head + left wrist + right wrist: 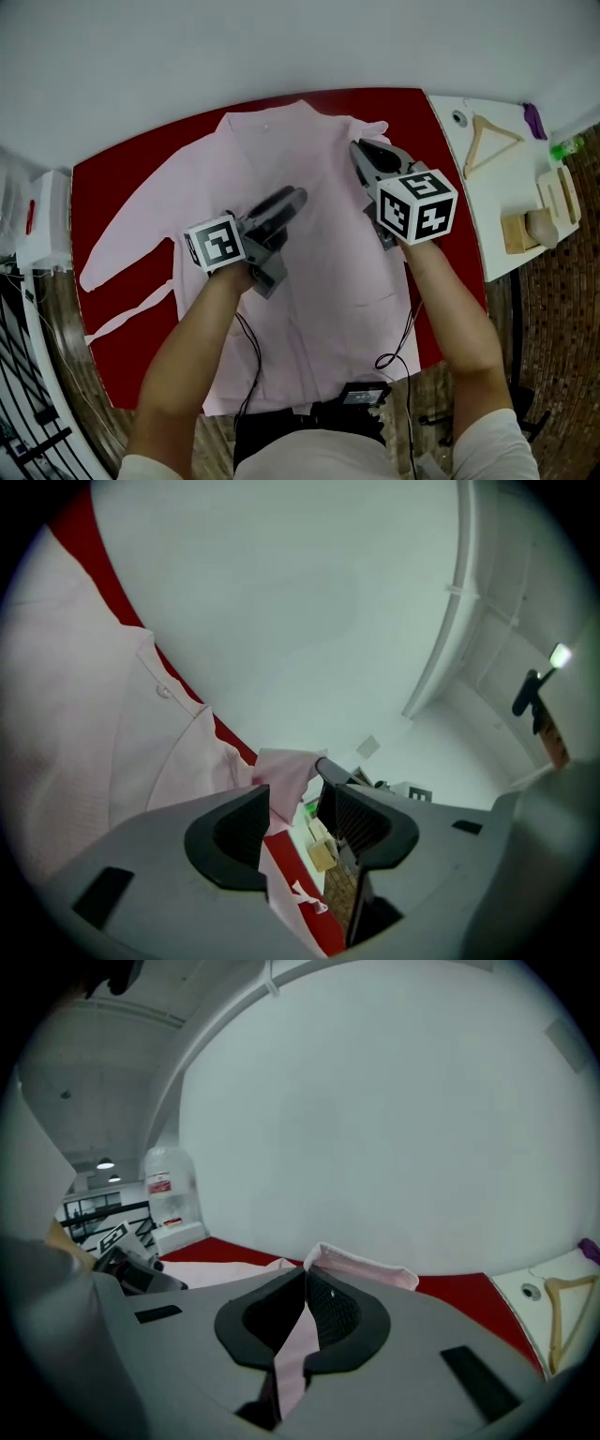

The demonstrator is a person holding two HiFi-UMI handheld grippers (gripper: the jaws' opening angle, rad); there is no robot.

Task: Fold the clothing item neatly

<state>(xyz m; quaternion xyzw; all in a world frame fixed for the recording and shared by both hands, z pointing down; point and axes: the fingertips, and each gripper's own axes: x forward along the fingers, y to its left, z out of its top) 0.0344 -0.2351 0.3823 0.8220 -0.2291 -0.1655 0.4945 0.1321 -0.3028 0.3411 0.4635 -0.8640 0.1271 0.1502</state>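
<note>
Nearest, my right tool (pixel 305 1283) clamps an edge of the pink shirt (pixel 319 262), upper centre; my left tool (pixel 296 797) gapes, cloth loose inside. Spread mid-frame on the red bench (pixel 112 187), that slack side could slip, skewing the fold.

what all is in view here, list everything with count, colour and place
pale pink long-sleeved cloth garment: one, pink, spread on the red table
red table top: one, red, under the garment
white side table: one, white, head view's right
wooden clothes hanger: one, light wood, on the side table
wooden blocks: a few, tan, side table's right part
small purple thing: one, purple, side table's far corner
white box: one, white with red label, left of the red table
black device: one, black, at the person's waist
left gripper: one, grey, jaws apart, over the garment's middle
right gripper: one, grey, shut on the garment's fabric
</note>
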